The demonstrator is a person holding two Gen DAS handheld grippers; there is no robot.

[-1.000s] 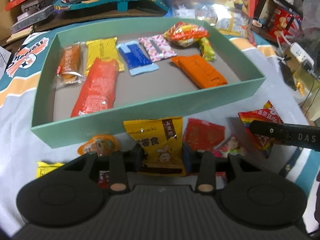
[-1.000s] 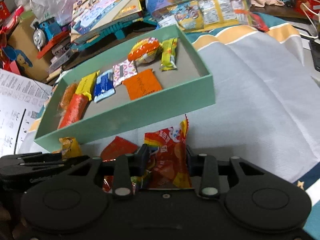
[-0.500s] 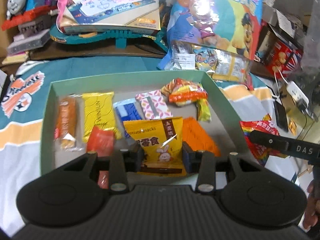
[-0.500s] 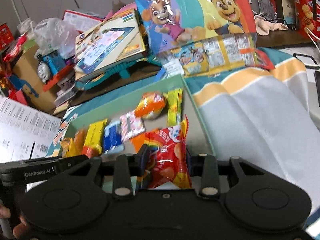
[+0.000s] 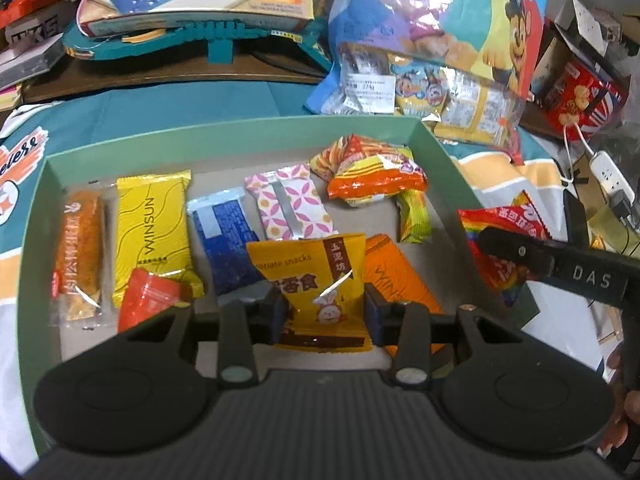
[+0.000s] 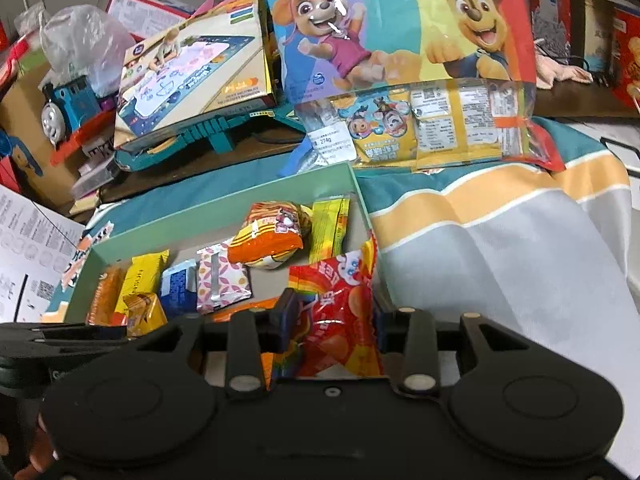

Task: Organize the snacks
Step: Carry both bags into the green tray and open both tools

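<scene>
Both wrist views down over green box (image 5: 224,136)

Bright room light from above burns a white glare patch onto the glossy cartoon-dog printed plastic bag (image 5: 460,12), washing out its top in the left wrist view. The same bag (image 6: 400,20) carries smaller glints in the right view. Both pictures bulge fisheye-style, with edges bending and corners darkening. The black tongs bodies close to each lens look soft, matte and shadowed.

Both grippers tilt steeply downward side by side, the left gripper (image 5: 324,312) pinching a packet between its pads, the right gripper (image 6: 334,320) likewise clamped but just easing its jaws wider.
</scene>
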